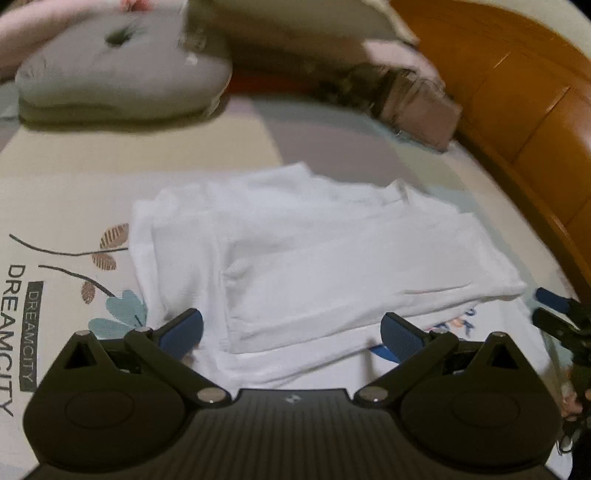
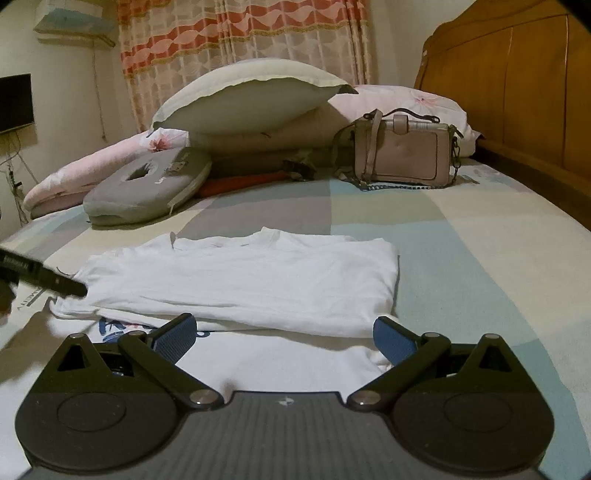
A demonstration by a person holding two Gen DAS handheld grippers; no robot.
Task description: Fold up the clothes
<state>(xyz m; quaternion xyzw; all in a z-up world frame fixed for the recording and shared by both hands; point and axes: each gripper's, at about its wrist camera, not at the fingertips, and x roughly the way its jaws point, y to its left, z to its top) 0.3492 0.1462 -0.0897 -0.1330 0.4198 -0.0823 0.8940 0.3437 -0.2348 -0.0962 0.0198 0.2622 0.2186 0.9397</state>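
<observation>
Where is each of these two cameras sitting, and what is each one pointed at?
Left wrist view: sits on the left gripper, open, looking across the folded white shirt toward the grey cushion and wooden headboard; the right gripper's tip shows at the right edge.
Right wrist view: sits on the right gripper, open, low over the shirt, facing the pillows, handbag and curtain.
Both share: shirt, cushion, headboard, handbag.

Your left gripper (image 1: pixel 291 332) hangs level with its jaws spread wide and nothing between them. Your right gripper (image 2: pixel 282 334) sits just beside it, jaws equally wide, also holding nothing.
</observation>
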